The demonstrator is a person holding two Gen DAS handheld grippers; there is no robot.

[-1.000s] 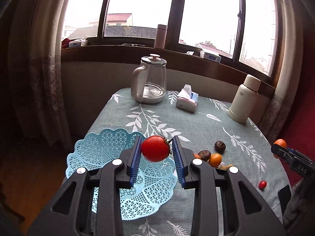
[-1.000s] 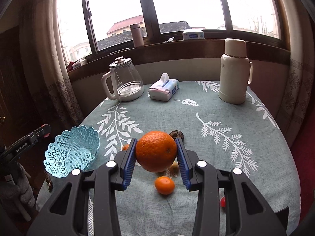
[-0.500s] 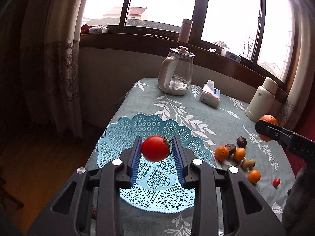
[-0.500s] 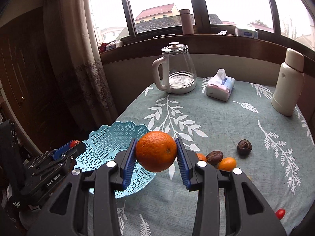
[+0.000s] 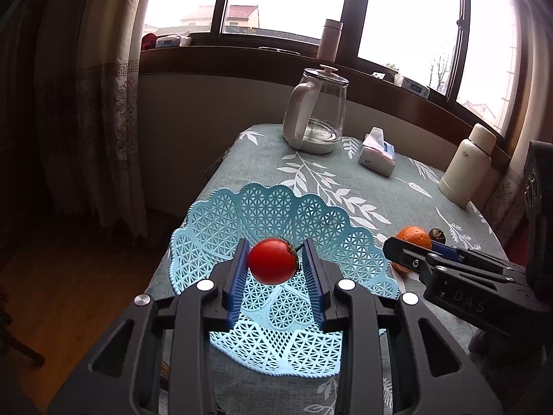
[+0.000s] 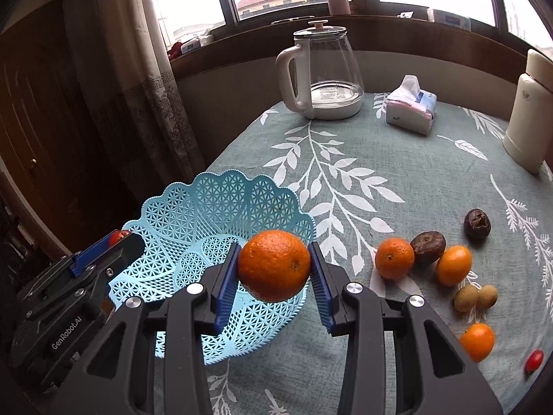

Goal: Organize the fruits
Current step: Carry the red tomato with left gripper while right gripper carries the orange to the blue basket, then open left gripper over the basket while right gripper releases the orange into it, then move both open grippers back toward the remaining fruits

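My left gripper [image 5: 274, 266] is shut on a red tomato [image 5: 273, 260] and hangs over the light blue lattice basket [image 5: 262, 207], which holds nothing. My right gripper [image 6: 274, 269] is shut on a large orange [image 6: 274, 265] just above the basket's [image 6: 207, 200] right rim. From the left wrist view the right gripper [image 5: 408, 256] sits at the basket's right side with the orange [image 5: 413, 237] in it. The left gripper [image 6: 103, 252] shows at the basket's left edge in the right wrist view. Loose fruit lies on the table to the right: tangerines [image 6: 394, 257], dark fruits [image 6: 428, 246] and small brown ones [image 6: 466, 297].
A glass kettle [image 6: 321, 72], a tissue pack [image 6: 411, 107] and a white thermos [image 6: 528, 114] stand toward the back of the leaf-patterned tablecloth [image 6: 345, 159]. A small red fruit [image 6: 534, 359] lies near the table's right edge. The basket sits at the table's left front corner, with curtains and floor beyond.
Both grippers have closed in on the basket with their fruit. The right gripper swung left from the loose fruit to the basket's right rim; the left one now hangs lower over the basket.
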